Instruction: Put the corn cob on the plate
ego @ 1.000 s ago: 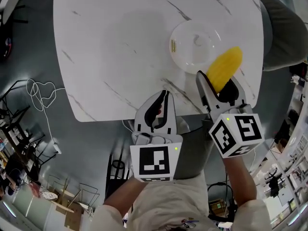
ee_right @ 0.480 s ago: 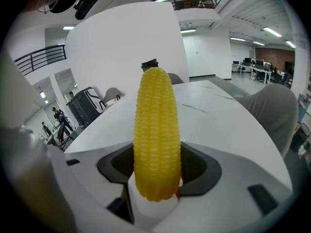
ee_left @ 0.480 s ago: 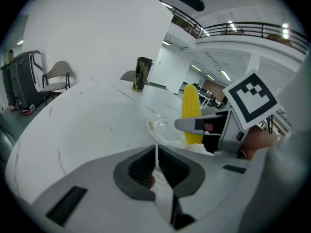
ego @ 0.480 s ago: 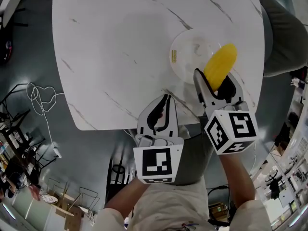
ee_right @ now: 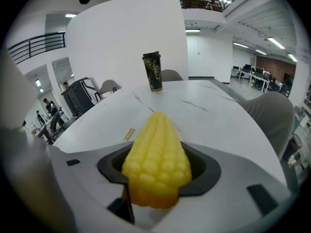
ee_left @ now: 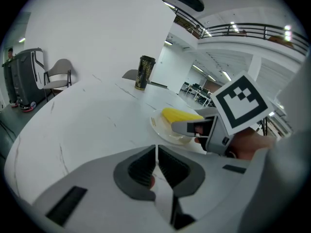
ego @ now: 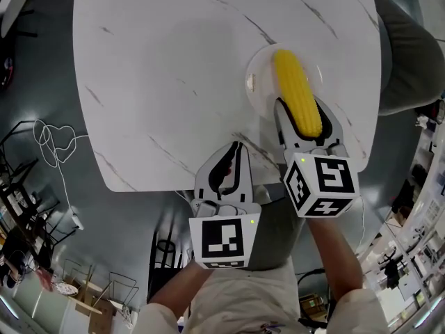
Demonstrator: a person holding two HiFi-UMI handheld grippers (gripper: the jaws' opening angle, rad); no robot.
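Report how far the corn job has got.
Done: the corn cob is grasped and over the plate. In hand: the right gripper has its jaws shut on it. To do: let go so it rests on the plate. The left gripper is shut and empty.

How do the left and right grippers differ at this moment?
The left gripper has its jaws closed on nothing; the right gripper is clamped on the corn cob. The left gripper sits at the table's near edge, away from the plate; the right gripper reaches over the plate. Both point roughly the same way.
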